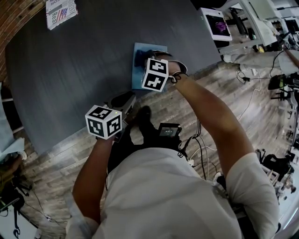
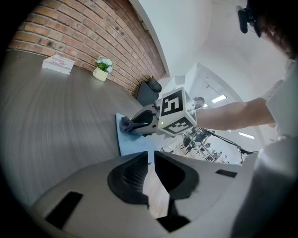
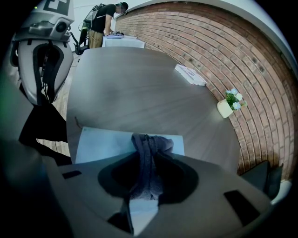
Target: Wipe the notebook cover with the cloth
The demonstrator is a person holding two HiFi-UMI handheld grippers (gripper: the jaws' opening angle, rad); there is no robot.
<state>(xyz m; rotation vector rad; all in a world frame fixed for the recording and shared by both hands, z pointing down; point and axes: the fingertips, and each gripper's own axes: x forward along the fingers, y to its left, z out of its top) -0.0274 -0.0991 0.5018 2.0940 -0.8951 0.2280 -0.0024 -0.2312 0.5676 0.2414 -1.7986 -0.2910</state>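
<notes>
A light blue notebook [image 1: 138,74] lies flat near the front edge of the dark grey table [image 1: 74,70]. My right gripper [image 1: 143,59] is over it, shut on a dark blue cloth [image 1: 140,56]. In the right gripper view the cloth [image 3: 148,155] is bunched between the jaws and rests on the notebook [image 3: 100,144]. The left gripper view shows the cloth [image 2: 125,123] touching the far end of the notebook [image 2: 132,145]. My left gripper [image 1: 125,101] hangs at the table's edge, short of the notebook, jaws close together with nothing between them [image 2: 150,169].
A printed booklet [image 1: 60,11] lies at the table's far corner. A small potted plant [image 3: 228,106] stands by the brick wall, with a black chair [image 2: 149,91] beyond it. Wooden floor with cables [image 1: 252,88] runs along the near side. A person stands at a distant table [image 3: 104,23].
</notes>
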